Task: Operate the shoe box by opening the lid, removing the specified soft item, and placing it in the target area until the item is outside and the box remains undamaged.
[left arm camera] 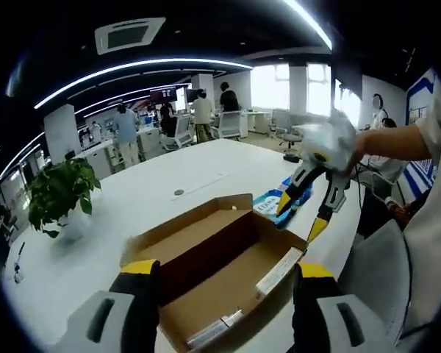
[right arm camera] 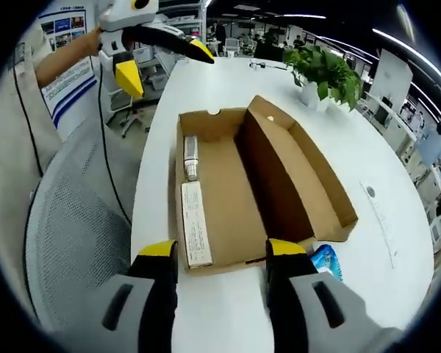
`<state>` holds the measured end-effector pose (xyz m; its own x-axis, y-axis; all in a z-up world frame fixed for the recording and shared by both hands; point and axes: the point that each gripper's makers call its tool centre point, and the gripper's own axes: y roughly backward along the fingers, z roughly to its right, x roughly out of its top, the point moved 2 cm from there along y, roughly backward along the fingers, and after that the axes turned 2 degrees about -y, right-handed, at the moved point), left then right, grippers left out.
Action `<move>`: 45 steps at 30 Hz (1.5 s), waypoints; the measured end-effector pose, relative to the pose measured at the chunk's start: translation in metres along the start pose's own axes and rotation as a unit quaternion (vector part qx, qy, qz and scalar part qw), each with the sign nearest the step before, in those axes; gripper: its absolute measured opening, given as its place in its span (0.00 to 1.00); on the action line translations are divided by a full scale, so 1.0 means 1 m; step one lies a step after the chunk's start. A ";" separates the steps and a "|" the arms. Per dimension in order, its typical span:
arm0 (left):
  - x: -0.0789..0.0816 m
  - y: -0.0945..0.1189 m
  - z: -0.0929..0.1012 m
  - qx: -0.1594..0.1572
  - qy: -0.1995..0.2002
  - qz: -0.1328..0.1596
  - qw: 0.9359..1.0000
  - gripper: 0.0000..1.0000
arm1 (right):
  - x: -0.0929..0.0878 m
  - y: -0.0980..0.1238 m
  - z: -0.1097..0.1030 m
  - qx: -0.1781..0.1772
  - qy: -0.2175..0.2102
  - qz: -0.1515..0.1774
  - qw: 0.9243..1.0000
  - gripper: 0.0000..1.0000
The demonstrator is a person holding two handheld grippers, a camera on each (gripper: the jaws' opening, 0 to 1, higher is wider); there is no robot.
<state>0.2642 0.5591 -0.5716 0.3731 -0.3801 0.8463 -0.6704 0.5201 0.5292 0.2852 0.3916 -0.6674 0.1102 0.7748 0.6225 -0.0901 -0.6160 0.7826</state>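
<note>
Shoe box [right arm camera: 228,191] lid open on white table [right arm camera: 206,88]. L gripper [left arm camera: 224,276] & R gripper [right arm camera: 220,254]: jaws apart, nothing held.

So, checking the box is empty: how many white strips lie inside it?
2: a long strip on the shoe box floor, a shorter one beyond it; more may be hidden.

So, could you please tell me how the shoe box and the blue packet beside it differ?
The shoe box is plain brown cardboard; the blue packet is glossy, with white print. The box is far larger, and lies open with its lid folded back, while the packet lies flat. Both rest on the white table, the packet against the box's corner.
</note>
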 end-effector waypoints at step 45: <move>-0.014 0.003 -0.014 0.015 0.014 -0.012 1.000 0.75 | 0.001 -0.046 0.009 0.062 0.016 -0.032 0.997 0.42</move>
<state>0.2659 0.5764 -0.5808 0.4067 -0.3693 0.8356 -0.6805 0.4877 0.5468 0.2981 0.4194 -0.7028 0.0809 0.8161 0.5723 0.0387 -0.5763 0.8163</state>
